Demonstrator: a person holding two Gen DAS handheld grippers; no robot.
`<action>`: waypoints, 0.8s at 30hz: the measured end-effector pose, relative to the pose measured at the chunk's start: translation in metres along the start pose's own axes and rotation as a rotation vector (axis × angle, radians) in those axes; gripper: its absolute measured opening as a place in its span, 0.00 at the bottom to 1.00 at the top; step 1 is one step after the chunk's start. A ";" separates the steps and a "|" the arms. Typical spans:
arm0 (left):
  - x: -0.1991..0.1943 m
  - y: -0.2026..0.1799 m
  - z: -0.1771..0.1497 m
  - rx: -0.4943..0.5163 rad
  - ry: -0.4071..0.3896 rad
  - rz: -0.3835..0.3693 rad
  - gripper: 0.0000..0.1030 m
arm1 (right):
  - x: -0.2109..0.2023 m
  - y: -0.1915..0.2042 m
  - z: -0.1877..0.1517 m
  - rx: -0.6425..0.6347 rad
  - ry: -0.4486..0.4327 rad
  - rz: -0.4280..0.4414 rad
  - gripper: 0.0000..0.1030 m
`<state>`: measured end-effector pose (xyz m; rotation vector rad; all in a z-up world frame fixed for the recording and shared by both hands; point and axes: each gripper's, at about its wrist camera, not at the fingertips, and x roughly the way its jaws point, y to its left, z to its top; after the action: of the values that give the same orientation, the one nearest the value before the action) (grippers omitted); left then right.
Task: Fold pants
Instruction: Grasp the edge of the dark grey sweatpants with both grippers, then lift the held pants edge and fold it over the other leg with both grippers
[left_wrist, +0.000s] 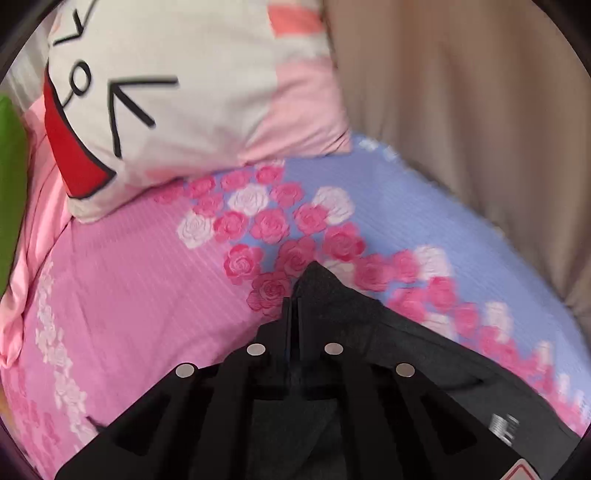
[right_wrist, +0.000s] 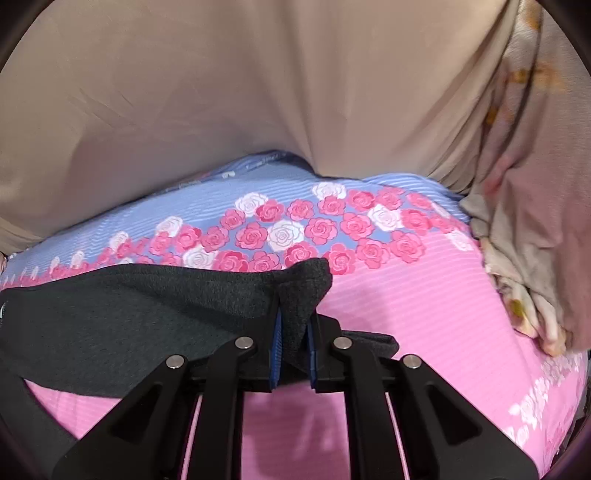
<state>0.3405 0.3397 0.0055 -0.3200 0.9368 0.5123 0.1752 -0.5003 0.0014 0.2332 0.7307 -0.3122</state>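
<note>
The pants (left_wrist: 369, 332) are dark grey knit fabric on a pink and blue rose-print bedsheet (left_wrist: 147, 277). In the left wrist view my left gripper (left_wrist: 295, 306) is shut on a corner of the pants, which peaks up between the fingers and trails off to the right. In the right wrist view my right gripper (right_wrist: 294, 321) is shut on another corner of the pants (right_wrist: 147, 314), with fabric bunched between the blue pads (right_wrist: 276, 332). The cloth stretches off to the left above the bedsheet (right_wrist: 406, 314).
A white pillow (left_wrist: 166, 110) with a cartoon face lies at the head of the bed. A beige curtain (right_wrist: 258, 92) hangs along the far side of the bed. A crumpled floral blanket (right_wrist: 524, 258) lies at the right. A green object (left_wrist: 11, 184) is at the left edge.
</note>
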 end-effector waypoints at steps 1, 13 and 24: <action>-0.022 0.004 -0.002 0.011 -0.041 -0.020 0.00 | -0.011 0.000 -0.002 0.004 -0.015 0.007 0.09; -0.166 0.073 -0.071 0.014 -0.190 -0.194 0.00 | -0.117 -0.019 -0.058 -0.001 -0.098 0.037 0.09; -0.180 0.146 -0.189 -0.092 -0.085 -0.223 0.75 | -0.153 -0.057 -0.158 0.071 -0.065 -0.077 0.45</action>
<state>0.0444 0.3219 0.0427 -0.4765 0.7851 0.3615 -0.0500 -0.4732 -0.0133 0.2618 0.6655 -0.4173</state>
